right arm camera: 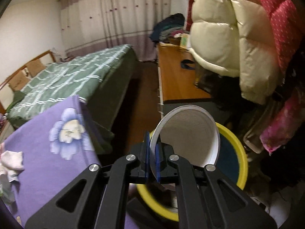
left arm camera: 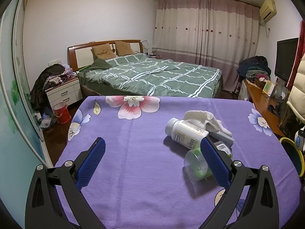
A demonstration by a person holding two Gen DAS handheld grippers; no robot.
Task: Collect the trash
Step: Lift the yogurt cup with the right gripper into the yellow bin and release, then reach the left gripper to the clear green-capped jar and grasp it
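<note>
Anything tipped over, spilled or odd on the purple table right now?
Yes. The white pill bottle lies on its side across a crumpled white cloth, and a clear plastic cup lies toppled beside it, mouth sideways. No spill is visible. The right hand-held gripper holds a white paper bowl by its rim over the yellow-rimmed bin.

Left wrist view: low and close over the purple floral counter [left arm camera: 133, 152], facing across it toward the green-quilted bed [left arm camera: 152, 74] and the curtain [left arm camera: 205, 28] beyond.
Left view tilt: angled down, the left gripper [left arm camera: 152, 148] framing the lower edge, jaws spread wide.
Right wrist view: off the counter's right corner [right arm camera: 57, 152], facing down past its edge at a yellow-rimmed bin [right arm camera: 240, 152], very near.
Right view foreground: the right gripper [right arm camera: 151, 158], jaws pinched on a white paper bowl [right arm camera: 190, 137].
Shared ground: counter corner, bed, curtain, the wooden sideboard [right arm camera: 175, 80] right of the bed.
</note>
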